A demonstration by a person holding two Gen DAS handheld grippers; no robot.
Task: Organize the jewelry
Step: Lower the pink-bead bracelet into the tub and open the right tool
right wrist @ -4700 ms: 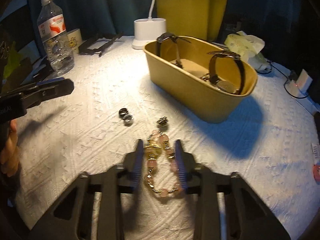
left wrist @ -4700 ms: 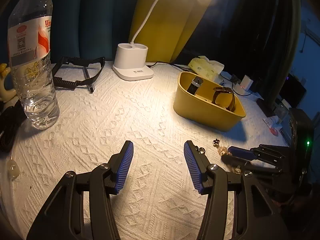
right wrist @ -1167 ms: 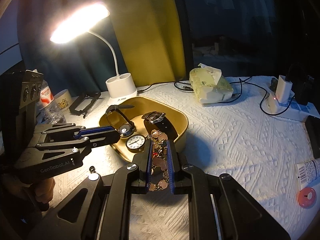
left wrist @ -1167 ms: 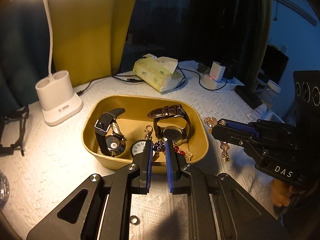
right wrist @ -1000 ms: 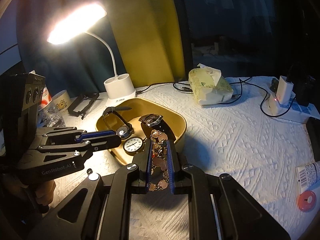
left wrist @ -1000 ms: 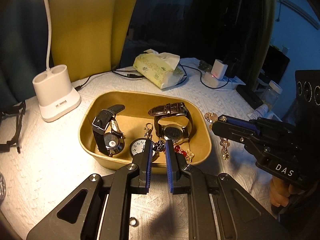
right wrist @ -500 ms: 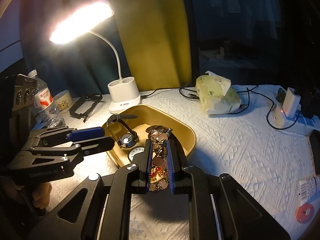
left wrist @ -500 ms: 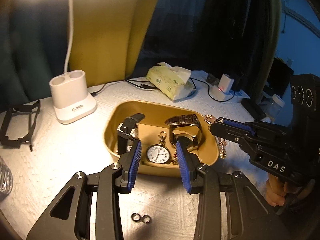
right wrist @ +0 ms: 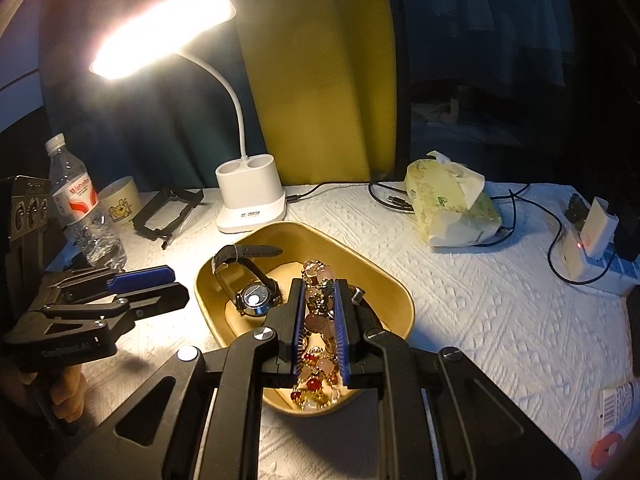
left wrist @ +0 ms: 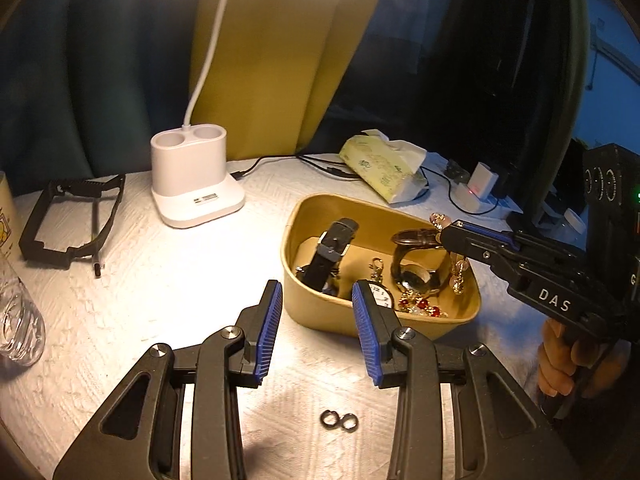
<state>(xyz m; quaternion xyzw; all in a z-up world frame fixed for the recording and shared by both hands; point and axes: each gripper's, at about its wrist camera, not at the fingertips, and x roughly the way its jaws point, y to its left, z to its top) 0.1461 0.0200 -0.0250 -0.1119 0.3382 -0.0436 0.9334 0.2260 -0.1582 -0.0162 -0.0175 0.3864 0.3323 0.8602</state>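
Observation:
A yellow tray (left wrist: 436,324) (right wrist: 394,284) holds two wristwatches (left wrist: 334,246), a pocket watch (left wrist: 380,292) and a red-and-gold bracelet (left wrist: 420,306). My right gripper (right wrist: 319,282) is shut on a pink-and-gold bead bracelet (right wrist: 316,280) and holds it above the tray; it also shows in the left wrist view (left wrist: 444,226). My left gripper (left wrist: 316,292) is open and empty, just short of the tray's near-left side. Two small rings (left wrist: 339,420) lie on the white cloth between its arms.
A white desk lamp base (left wrist: 194,180) stands behind the tray. A black frame (left wrist: 68,216) and a water bottle (right wrist: 82,208) lie to the left, with a mug (right wrist: 120,200). A tissue pack (right wrist: 452,204) and a charger with cables (right wrist: 588,240) sit to the right.
My left gripper opened, let its item fall into the tray and pulled back to the left. My right gripper brought the bead bracelet over the tray.

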